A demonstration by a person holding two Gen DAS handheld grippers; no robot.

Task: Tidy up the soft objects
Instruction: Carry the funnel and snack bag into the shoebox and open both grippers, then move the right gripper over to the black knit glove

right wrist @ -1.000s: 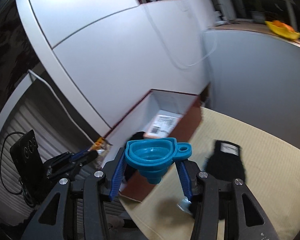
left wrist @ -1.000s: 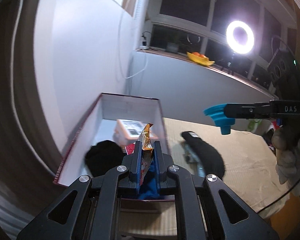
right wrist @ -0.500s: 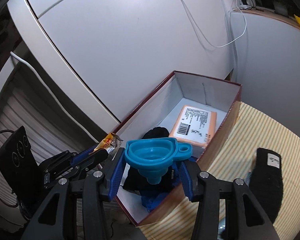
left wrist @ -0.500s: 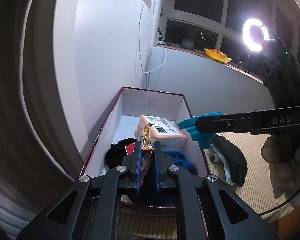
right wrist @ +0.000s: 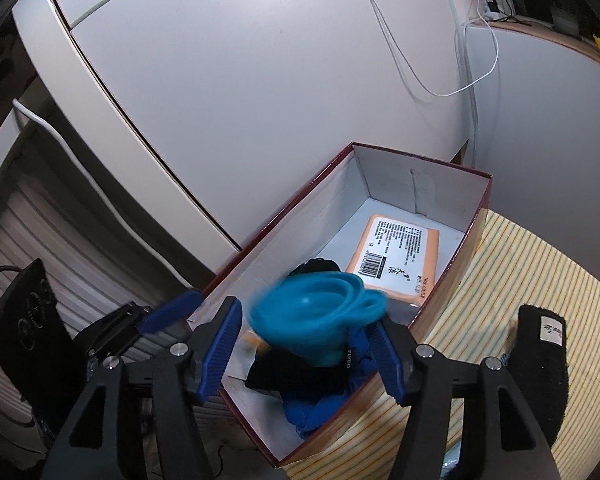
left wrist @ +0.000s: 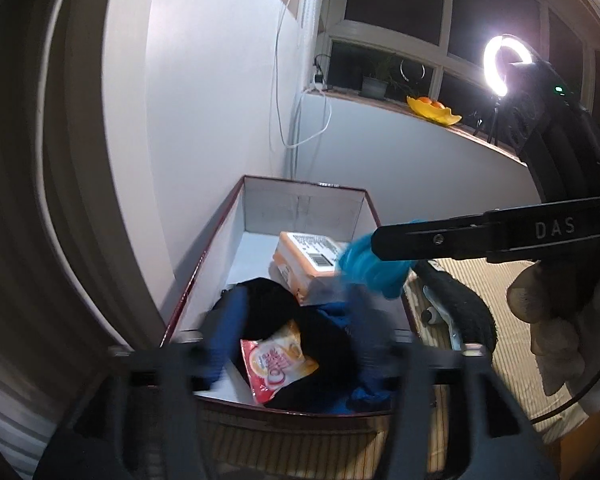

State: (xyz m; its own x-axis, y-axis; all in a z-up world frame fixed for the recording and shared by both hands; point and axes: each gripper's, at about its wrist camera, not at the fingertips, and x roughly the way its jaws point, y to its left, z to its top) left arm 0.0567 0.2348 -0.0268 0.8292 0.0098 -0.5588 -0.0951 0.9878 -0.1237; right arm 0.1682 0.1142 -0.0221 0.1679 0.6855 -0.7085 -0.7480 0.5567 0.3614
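Observation:
A dark red box (left wrist: 304, 187) with a white inside holds an orange tissue pack (left wrist: 308, 256), black cloth (left wrist: 268, 300) and blue cloth (right wrist: 320, 408). My left gripper (left wrist: 296, 336) hangs over the box's near end, jaws blurred and opening. A red and orange snack packet (left wrist: 278, 360) lies free on the black cloth between them. My right gripper (right wrist: 306, 344) is over the box with its jaws opening. A blue funnel (right wrist: 320, 316) sits blurred and tilted between the pads, apart from the left pad. A black glove (right wrist: 540, 368) lies on the striped mat (right wrist: 520, 264).
The box stands against a white wall (right wrist: 280, 100) with a white cable (left wrist: 278, 80) hanging down it. A person's gloved hand (left wrist: 552, 320) holds the right gripper. A ring light (left wrist: 508, 66) and a yellow bowl (left wrist: 434, 110) are on the window sill behind.
My left jaws went from shut on the snack packet to wide apart, and the packet dropped into the box. The right jaws widened and the funnel tipped over. The right gripper came over the box.

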